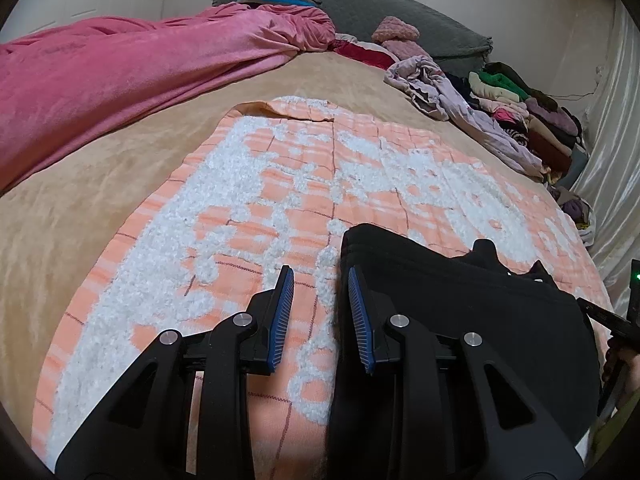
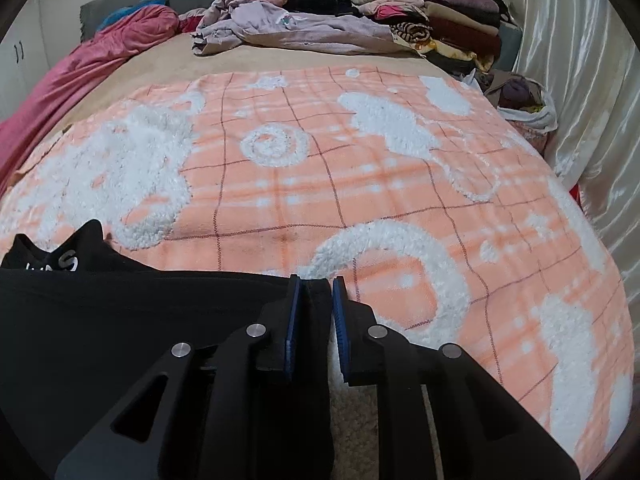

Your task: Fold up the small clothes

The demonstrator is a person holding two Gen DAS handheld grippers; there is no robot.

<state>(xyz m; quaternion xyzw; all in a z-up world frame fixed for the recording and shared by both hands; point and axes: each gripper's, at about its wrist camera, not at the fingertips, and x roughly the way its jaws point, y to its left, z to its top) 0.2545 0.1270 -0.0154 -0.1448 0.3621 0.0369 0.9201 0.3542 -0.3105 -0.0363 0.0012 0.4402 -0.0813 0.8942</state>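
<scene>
A black garment (image 1: pixel 460 300) lies spread on the near edge of the orange-and-white blanket (image 1: pixel 280 184), close to the person holding the tools; a bit of white lettering shows near its collar in the right wrist view. It looks flat and roughly squared, so I judge one fold has just been laid down and both tools are letting go of it.

The left gripper (image 1: pixel 321 316) sits at the garment's left border with its jaws parted and nothing pinched: the blanket shows plainly in the gap, and the cloth edge lies beside the right-hand pad, possibly brushing it. The right gripper (image 2: pixel 313 320) hovers over the opposite edge with a narrow gap; a ridge of black cloth stands between its pads, and from this angle I cannot say whether they are pressing on it or just clear of it.

The next move calls for taking fresh corners and carrying one side over the other, keeping the edges matched so the layers don't skew; the soft knit will likely drag on the fluffy blanket.

Beyond the blanket lie a rumpled lilac garment (image 2: pixel 288 28), a stack of folded clothes (image 2: pixel 440 12) by the curtain (image 2: pixel 580 80), and a pink cover (image 1: pixel 120 72) bunched along the left.
</scene>
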